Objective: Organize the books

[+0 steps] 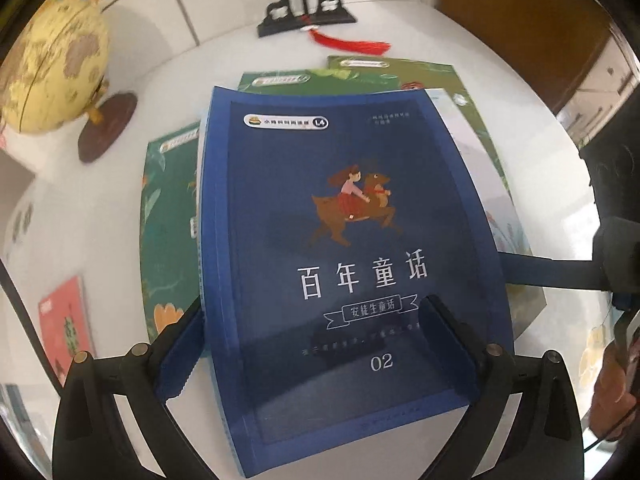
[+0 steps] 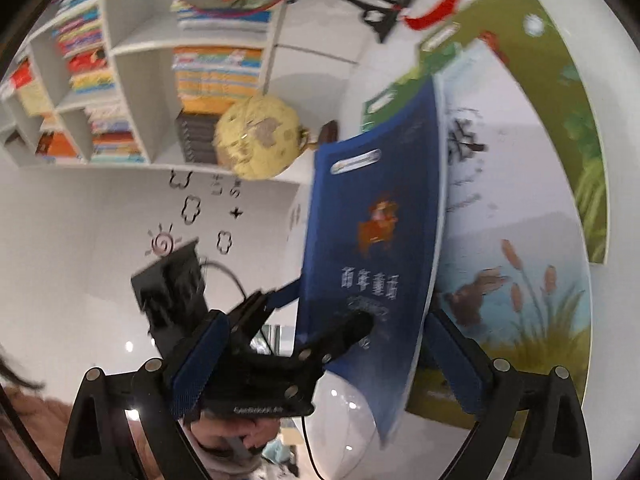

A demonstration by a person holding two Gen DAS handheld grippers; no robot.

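left gripper [image 1: 316, 344]: pinching the blue book [image 1: 344, 248] by its lower end, one finger under the spine side, the other pressing on the cover near the ribbon title; seen from the right wrist view it clamps the book's edge [image 2: 320, 320]
right gripper [image 2: 324, 364]: fingers spread wide, not gripping; the blue book's lower corner and the left gripper sit between them, no pad touching the book as far as visible
blue book: lifted and tilted above the other books, cover bowed, girl-on-deer picture and "02" facing the left camera
green books [image 1: 168, 216]: lying flat on the white table [image 1: 192, 64], fanned out under and behind the blue book
pale book [image 2: 512, 208]: flat, just beside the blue book, reeds and bird on cover
pink book [image 1: 64, 320]: flat, apart at left
globe [image 1: 56, 68]: upright, back left
black stand [image 1: 308, 4]: far edge, red tassel [image 1: 360, 44] at its foot
shelves [image 2: 132, 80]: stacked books, blurry
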